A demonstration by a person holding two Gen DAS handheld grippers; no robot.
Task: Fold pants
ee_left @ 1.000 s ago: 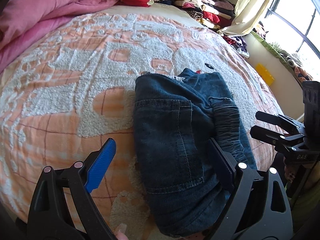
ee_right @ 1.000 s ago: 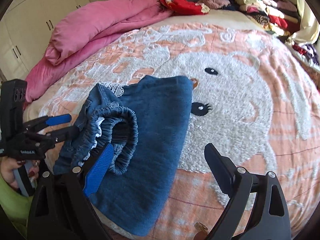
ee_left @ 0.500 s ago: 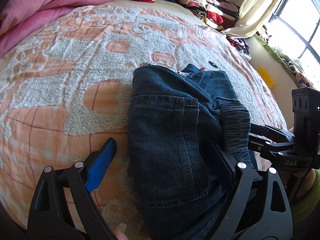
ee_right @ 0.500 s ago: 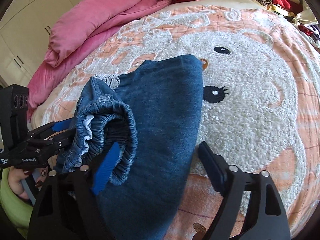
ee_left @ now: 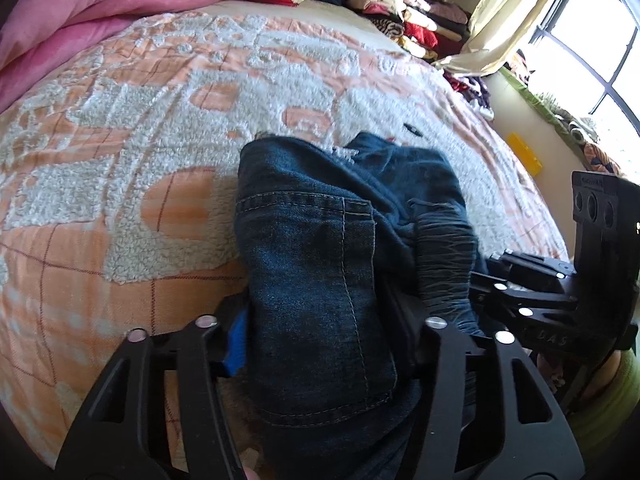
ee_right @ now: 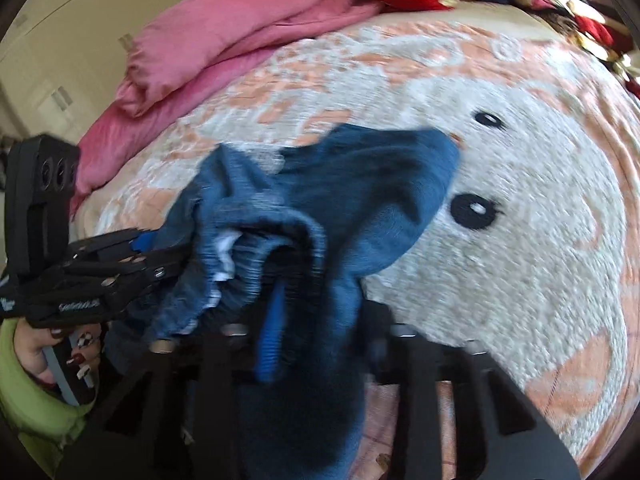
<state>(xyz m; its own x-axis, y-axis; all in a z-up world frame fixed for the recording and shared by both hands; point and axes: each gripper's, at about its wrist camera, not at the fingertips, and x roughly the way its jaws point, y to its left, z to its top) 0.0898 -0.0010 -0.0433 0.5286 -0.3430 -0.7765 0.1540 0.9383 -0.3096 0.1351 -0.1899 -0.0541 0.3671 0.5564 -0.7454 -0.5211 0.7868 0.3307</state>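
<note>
Dark blue denim pants (ee_left: 312,248) lie folded on the orange-and-white fleecy bedspread (ee_left: 160,160). My left gripper (ee_left: 326,340) straddles their near end by the back pocket. Its jaws are closing, and the blue pad (ee_left: 236,340) presses the denim's left edge. In the right wrist view the pants (ee_right: 360,184) bunch up with the elastic waistband rolled over. My right gripper (ee_right: 324,336) is closing on that fold, the blue pad (ee_right: 272,332) buried in cloth. Each gripper shows in the other's view, the right gripper (ee_left: 520,292) and the left gripper (ee_right: 120,268).
A pink duvet (ee_left: 80,8) is heaped along the far left of the bed. Stacks of folded clothes (ee_left: 400,12) line the far edge. A window (ee_left: 592,40) and curtain stand right. A hand in a green sleeve (ee_right: 36,360) holds the left gripper's handle.
Both pairs of jaws have gone from wide apart to clamped on the denim. Both grippers moved in over the pants, and the waistband end has bunched and lifted.
</note>
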